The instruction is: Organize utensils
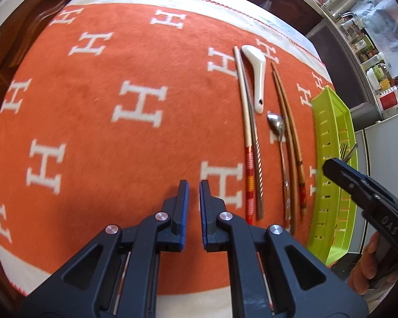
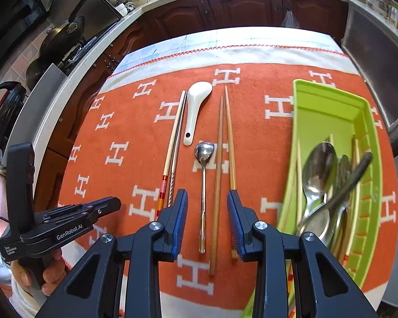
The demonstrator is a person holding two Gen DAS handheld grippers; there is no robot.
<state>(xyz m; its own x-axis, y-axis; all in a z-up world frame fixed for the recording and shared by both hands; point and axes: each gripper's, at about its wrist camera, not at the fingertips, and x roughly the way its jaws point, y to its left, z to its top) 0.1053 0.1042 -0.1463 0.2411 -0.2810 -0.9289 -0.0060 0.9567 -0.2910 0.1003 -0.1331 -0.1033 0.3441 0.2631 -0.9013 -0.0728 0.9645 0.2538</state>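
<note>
Orange cloth (image 1: 98, 122) patterned with white H letters covers the counter, with kitchen cabinets behind. From the left wrist view, the left tongs (image 1: 194, 193) hang over bare cloth with only a narrow gap between the pads, holding nothing. To their right the sorted utensils lie in a neat row, handles toward the person — a mismatched chopstick pair (image 1: 249, 132), a white ceramic spoon (image 1: 257, 79), a small metal spoon (image 1: 277, 127) and a brown chopstick pair (image 1: 289, 137). That parallel lay looks deliberate, grouping like with like. Beyond them sits the green tray (image 1: 329, 122), with the right tongs' tip (image 1: 331, 165) over it.

From the right wrist view, the right tongs (image 2: 207, 204) stand wide apart and empty, above the handle ends of the metal spoon (image 2: 203, 175) and the brown chopsticks (image 2: 224, 159). The green tray (image 2: 329, 103), at right, holds a jumble of metal spoons (image 2: 318, 175) and more chopsticks, probably still to be sorted.
</note>
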